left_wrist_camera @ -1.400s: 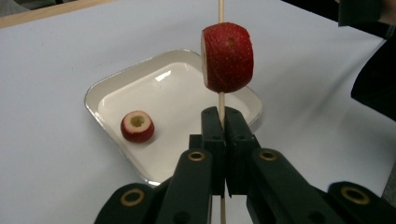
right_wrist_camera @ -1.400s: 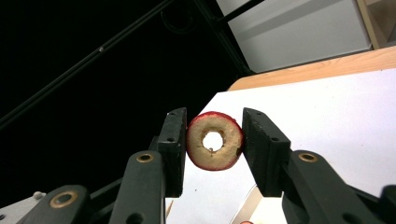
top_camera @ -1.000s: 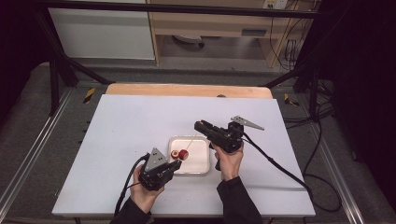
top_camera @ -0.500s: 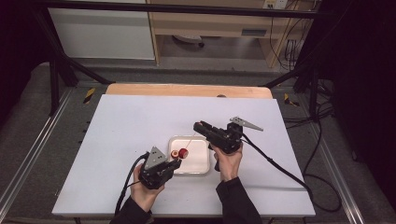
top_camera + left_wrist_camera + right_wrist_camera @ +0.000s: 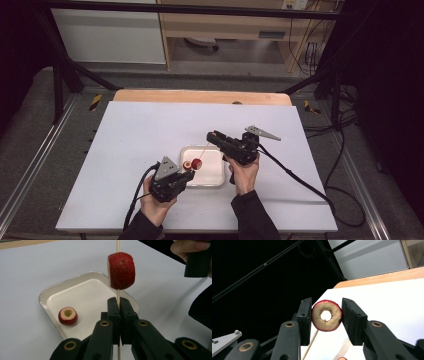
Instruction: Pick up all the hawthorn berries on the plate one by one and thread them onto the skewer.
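Item: left gripper (image 5: pixel 117 315), jaws pinching a wooden skewer (image 5: pixel 117 293) bearing a strawberry slice (image 5: pixel 121 270) above the white tray (image 5: pixel 53 287); right gripper (image 5: pixel 325 322) clasping a hollow strawberry ring (image 5: pixel 327 315); no legible writing.

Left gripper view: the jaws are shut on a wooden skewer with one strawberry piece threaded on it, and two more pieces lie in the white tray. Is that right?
Not quite. The left gripper view shows one piece in the white tray, not two. The rest holds: the left gripper is shut on the wooden skewer, which carries one strawberry piece.
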### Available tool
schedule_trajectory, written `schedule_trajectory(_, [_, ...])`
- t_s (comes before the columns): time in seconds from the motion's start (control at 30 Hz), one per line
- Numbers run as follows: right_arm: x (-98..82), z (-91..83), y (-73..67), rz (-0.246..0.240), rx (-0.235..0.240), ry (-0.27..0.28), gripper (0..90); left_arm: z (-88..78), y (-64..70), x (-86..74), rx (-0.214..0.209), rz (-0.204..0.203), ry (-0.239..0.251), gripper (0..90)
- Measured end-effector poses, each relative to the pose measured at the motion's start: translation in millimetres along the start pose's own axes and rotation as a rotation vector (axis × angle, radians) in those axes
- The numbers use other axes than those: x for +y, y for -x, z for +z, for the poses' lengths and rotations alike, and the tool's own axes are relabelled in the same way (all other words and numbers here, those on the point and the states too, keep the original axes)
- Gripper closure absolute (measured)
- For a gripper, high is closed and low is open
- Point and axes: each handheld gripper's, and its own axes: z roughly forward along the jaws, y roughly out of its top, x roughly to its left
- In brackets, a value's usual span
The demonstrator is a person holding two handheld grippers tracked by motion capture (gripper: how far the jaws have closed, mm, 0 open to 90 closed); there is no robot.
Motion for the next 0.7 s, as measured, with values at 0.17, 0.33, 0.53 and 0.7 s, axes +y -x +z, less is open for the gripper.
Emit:
schedule_trajectory(0.17, [-0.5,-0.6,-0.7,-0.016,-0.007,0.004,62.1,3.0,0.6,0.1,-0.013,-0.037,-0.004,88.7])
schedule_trajectory(0.33, [-1.1,-2.2,-1.5,-0.062,-0.017,0.009,62.1,2.7,1.4,0.5,-0.024,-0.063,0.001,88.7])
schedule_trajectory(0.53, [-2.9,-1.7,-1.2,-0.088,-0.027,0.000,62.2,5.2,5.4,0.8,0.009,-0.041,-0.014,88.8])
schedule_trajectory(0.7, [-2.7,-2.8,-1.2,-0.106,-0.036,-0.005,62.2,6.4,6.3,1.3,0.005,-0.038,-0.018,88.8])
